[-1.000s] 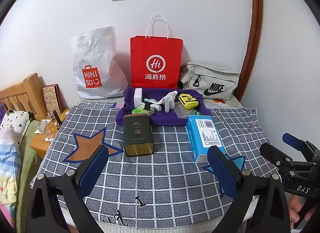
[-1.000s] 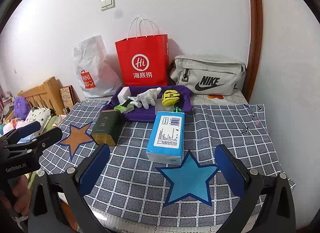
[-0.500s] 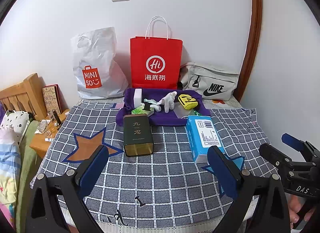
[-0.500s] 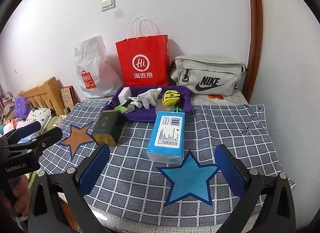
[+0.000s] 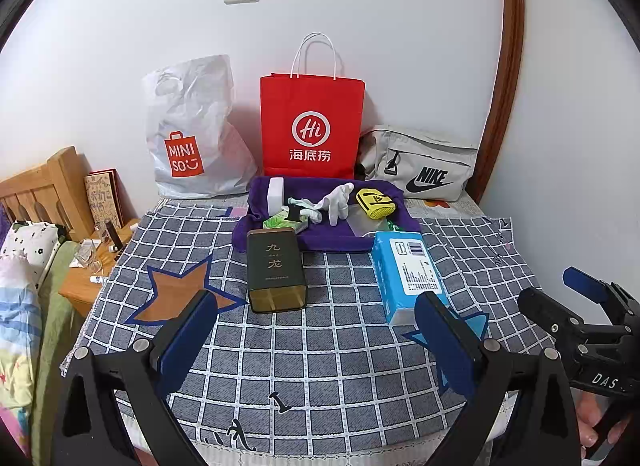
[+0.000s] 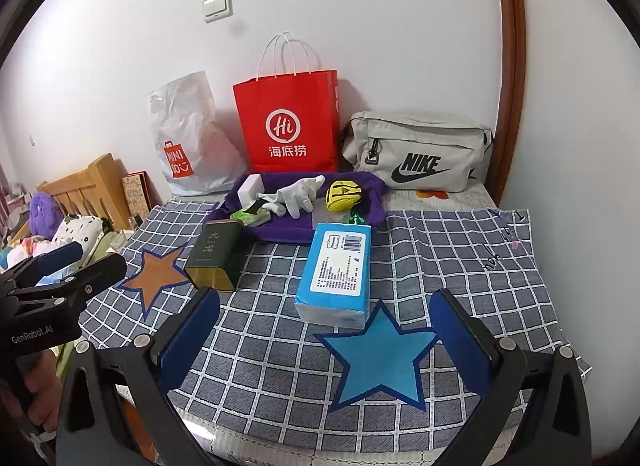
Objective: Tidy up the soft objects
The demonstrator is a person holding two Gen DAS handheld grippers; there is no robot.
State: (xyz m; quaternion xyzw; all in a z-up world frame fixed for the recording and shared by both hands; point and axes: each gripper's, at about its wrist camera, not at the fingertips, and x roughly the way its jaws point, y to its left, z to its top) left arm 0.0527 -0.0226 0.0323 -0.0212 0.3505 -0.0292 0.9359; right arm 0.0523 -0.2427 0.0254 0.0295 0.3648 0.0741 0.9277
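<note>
A blue tissue pack (image 5: 408,272) (image 6: 336,272) lies on the checked cloth beside a dark green tin (image 5: 274,268) (image 6: 214,260). Behind them a purple tray (image 5: 280,240) (image 6: 280,234) holds white gloves (image 5: 336,201) (image 6: 298,195), a yellow pouch (image 5: 375,203) (image 6: 343,195), a white block (image 5: 275,194) and a green packet (image 5: 280,221). My left gripper (image 5: 316,340) is open and empty above the near cloth. My right gripper (image 6: 324,336) is open and empty over the blue star (image 6: 380,358). Each gripper shows at the edge of the other's view.
A white MINISO bag (image 5: 188,133), a red paper bag (image 5: 310,125) and a grey Nike bag (image 5: 420,165) stand against the wall. A wooden headboard (image 5: 44,185) and a small bedside table (image 5: 92,270) with small items are left. An orange star (image 5: 176,290) marks the cloth.
</note>
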